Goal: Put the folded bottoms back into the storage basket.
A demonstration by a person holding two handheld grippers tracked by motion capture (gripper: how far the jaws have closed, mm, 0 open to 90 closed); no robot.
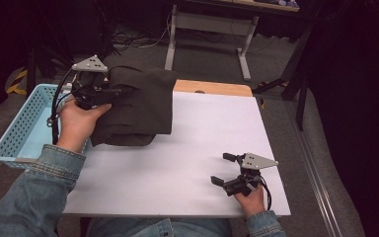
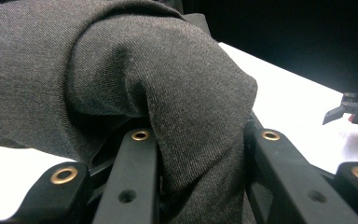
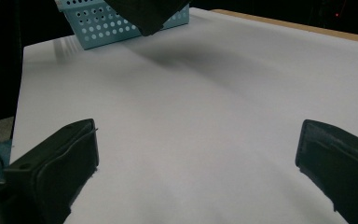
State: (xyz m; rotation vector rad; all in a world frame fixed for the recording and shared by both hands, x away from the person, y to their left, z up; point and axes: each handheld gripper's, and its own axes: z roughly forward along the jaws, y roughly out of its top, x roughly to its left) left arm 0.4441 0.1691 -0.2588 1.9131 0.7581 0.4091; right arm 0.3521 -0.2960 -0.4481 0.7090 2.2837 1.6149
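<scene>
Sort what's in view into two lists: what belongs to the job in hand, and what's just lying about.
In the job:
- dark grey folded cloth, clamped in the left gripper
- light blue perforated plastic basket beside it

Lying about:
- right gripper, open, holding nothing
- grey metal desk frame behind the white table

Colours noted at the table

Dark grey-brown cloth (image 1: 138,106) is hanging beside a light blue perforated basket (image 1: 22,126); white table sheet (image 1: 202,148) is showing; denim sleeves (image 1: 39,182) are blue.
</scene>
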